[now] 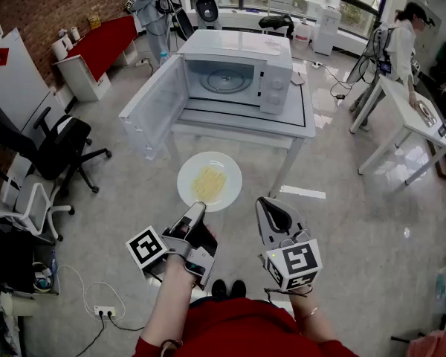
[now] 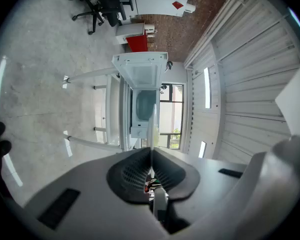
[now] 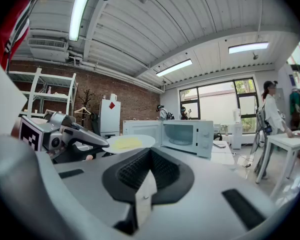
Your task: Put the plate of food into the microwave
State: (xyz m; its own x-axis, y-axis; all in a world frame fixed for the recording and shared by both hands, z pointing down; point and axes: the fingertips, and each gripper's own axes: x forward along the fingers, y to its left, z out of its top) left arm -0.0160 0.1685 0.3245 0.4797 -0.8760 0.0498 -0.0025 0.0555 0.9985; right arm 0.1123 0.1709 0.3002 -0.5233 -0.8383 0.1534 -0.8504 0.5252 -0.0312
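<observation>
Holding the plate of food up near the table's front edge.
Pinching its near rim with the left gripper; pressing the fingers of the right gripper together on nothing; facing the open microwave.

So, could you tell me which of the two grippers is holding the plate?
The left gripper, clamped on the near rim of the plate; the right gripper beside it holds nothing.

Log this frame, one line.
left gripper: shut on rim of round white plate of yellow food | right gripper: shut, empty | white microwave: door open, plate outside, in front
</observation>
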